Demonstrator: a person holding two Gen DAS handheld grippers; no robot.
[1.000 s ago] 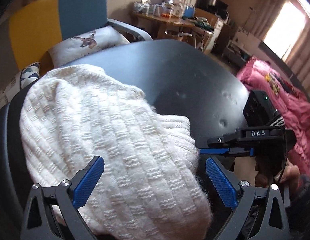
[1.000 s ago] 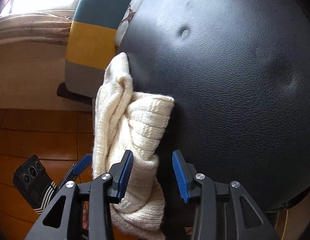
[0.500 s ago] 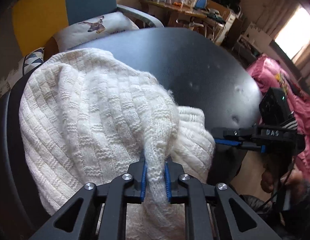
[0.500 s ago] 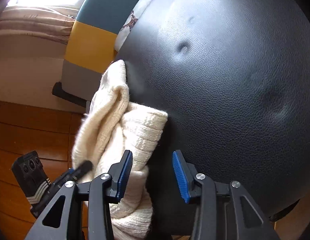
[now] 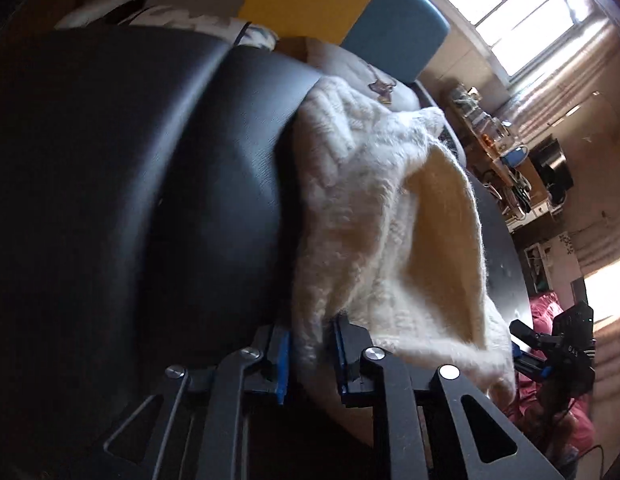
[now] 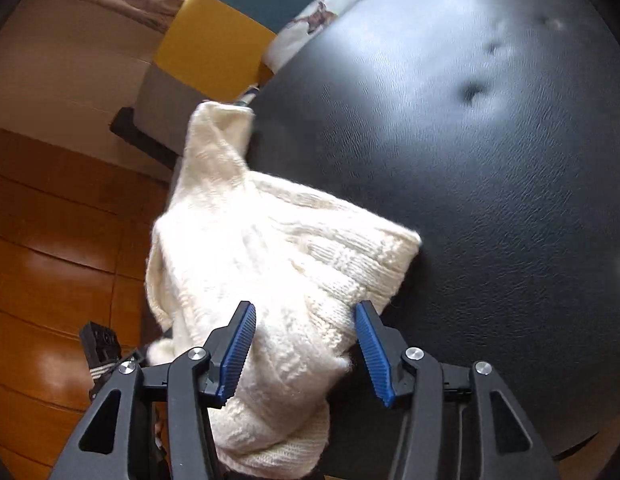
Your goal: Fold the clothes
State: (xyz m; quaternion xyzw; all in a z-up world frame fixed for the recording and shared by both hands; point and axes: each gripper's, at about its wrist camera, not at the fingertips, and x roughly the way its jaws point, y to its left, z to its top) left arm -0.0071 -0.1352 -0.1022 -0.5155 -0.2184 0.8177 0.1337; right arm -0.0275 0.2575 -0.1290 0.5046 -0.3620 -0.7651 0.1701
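The left tool (image 5: 310, 356), jaws easing apart, pinches the cream knit sweater (image 5: 374, 216) at the black leather surface's (image 6: 490, 200) edge; the right tool (image 6: 305, 344) widens around it ungripped. Spread it flat first.

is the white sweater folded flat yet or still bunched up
Bunched up: the white sweater lies crumpled at the black surface's edge, a ridge pinched in the left gripper.

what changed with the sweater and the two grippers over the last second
The left gripper closed on a fold of the white sweater, rolled and dragged it sideways. The right gripper is opening, sweater between its fingers. The black table stayed put.
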